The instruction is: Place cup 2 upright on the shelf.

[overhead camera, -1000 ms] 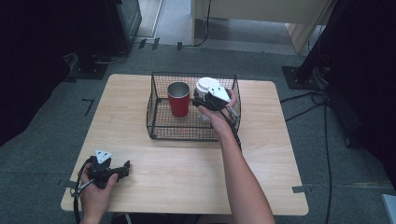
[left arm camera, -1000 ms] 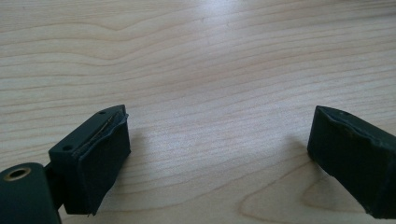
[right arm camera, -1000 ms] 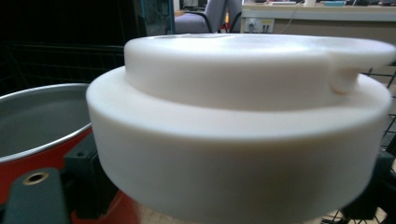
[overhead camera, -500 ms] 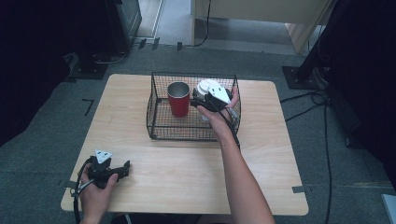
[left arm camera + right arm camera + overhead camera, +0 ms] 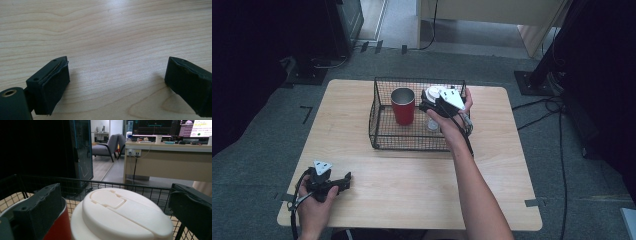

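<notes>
Right gripper, jaws open astride white-lidded cup in basket; red cup at its 9 o'clock. Left gripper open on table. No readable labels.

We see a wooden table on grey carpet. Beyond the table stand a beige desk, a dark cabinet and grey chairs.

Wire basket on tabletop, far centre | cup inside, left | lidded cup inside, right | left gripper at near-left corner
</notes>
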Demonstrator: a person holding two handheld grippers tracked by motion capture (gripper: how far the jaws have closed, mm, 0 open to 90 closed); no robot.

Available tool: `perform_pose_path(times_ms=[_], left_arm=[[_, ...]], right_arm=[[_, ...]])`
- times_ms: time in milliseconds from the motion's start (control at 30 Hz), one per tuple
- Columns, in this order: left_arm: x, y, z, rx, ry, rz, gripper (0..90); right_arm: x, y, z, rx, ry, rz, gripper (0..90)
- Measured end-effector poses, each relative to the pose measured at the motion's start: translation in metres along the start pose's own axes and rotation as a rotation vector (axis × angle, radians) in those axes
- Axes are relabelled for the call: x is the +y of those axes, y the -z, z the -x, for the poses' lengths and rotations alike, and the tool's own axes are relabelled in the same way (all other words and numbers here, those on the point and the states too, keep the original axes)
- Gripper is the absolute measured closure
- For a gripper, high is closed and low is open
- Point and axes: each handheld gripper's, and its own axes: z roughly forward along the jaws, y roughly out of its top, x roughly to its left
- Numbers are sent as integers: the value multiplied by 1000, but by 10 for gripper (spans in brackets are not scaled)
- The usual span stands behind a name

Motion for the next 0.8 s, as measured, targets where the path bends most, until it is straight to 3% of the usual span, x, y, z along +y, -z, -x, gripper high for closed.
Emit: perform_pose_path(times_ms=[333, 533, 800], left_arm=[[0, 0, 0, 0, 0, 0, 64], [0, 0, 0, 0, 0, 0, 64], [0, 0, 0, 0, 1, 1, 64]], right_arm=[[19, 35, -5, 81, 18, 22, 0], [20, 54, -3, 88, 42, 25, 0], [6, 75, 12, 80, 50, 8, 0]])
